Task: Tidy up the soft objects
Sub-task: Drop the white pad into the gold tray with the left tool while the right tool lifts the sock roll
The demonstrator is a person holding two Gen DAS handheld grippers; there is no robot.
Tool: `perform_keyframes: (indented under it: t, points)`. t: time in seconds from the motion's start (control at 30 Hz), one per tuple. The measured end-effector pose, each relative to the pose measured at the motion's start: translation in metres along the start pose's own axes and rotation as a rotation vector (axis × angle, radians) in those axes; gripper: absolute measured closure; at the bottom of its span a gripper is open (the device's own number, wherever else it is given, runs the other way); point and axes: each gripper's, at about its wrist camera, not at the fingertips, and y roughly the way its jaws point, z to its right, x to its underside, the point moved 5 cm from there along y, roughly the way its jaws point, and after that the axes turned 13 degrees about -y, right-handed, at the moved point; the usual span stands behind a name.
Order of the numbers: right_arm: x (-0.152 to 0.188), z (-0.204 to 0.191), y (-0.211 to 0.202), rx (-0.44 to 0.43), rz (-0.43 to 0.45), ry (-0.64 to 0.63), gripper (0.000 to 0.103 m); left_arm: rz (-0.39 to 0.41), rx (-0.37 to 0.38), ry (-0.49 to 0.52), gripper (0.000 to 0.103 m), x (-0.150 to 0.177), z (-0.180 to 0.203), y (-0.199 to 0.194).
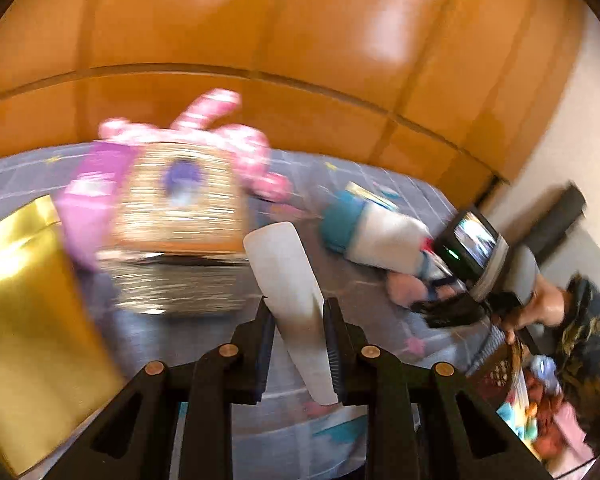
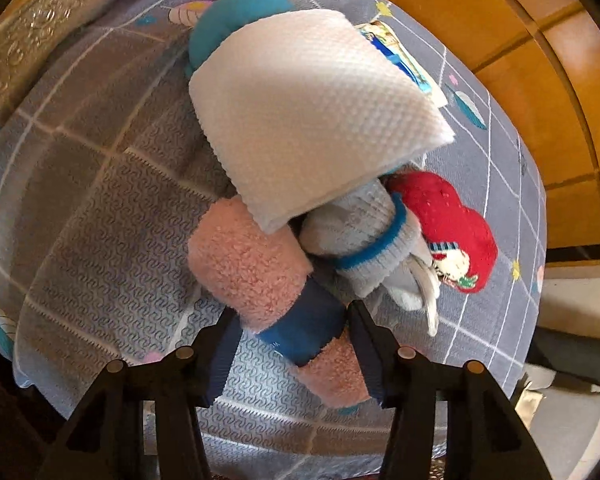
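1. Bed (image 2: 112,208): grey quilted cover with white grid lines and small star prints; fills most of the right wrist view and the middle band of the left wrist view. Orange wooden headboard (image 1: 300,40) across the top of the left wrist frame.

2. Gold bag (image 1: 28,320): shiny, at the left edge of the left wrist frame.

3. Woven box (image 1: 176,204): centre left, blurred; a pink spotted plush (image 1: 216,120) just behind it.

4. White folded cloth (image 2: 312,108): waffle-textured, upper centre of the right wrist frame, lying on top of the sock pile, with a teal plush (image 2: 236,12) behind it.

5. Pink fuzzy sock (image 2: 252,268): navy band, lower centre of the right wrist frame, on the bed. The right gripper (image 2: 290,344) points down at it, fingers on either side of the banded part and touching it, closed on the sock.

6. Grey sock (image 2: 364,236): blue stripe, touching the pink sock's right side; red sock (image 2: 448,220) just right of it.

7. White flat piece (image 1: 296,300): lower centre of the left wrist frame, tilted, clenched between the fingers of the left gripper (image 1: 300,340), held above the bed.

8. Right hand (image 1: 540,304): right edge of the left wrist frame, wrapped round the gripper handle, angled down toward the pile.
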Motion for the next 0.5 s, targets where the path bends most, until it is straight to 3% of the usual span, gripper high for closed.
perform_keyframes:
  t: [0.13, 0.23, 0.43, 0.5]
  points:
    - [-0.003, -0.013, -0.004, 0.027, 0.013, -0.018, 0.056, 0.105, -0.137, -0.122, 0.079, -0.017, -0.07, -0.037]
    - [0.004, -0.022, -0.013, 0.017, 0.036, -0.016, 0.058, 0.13, -0.26, -0.211, 0.079, -0.022, -0.122, -0.046]
    - [0.011, -0.046, -0.052, -0.1, 0.15, -0.031, 0.058, 0.148, -0.449, -0.342, 0.077, -0.02, -0.198, -0.045]
    - [0.006, -0.06, -0.07, -0.158, 0.225, -0.041, 0.058, 0.144, -0.485, -0.378, 0.075, -0.016, -0.215, -0.045]
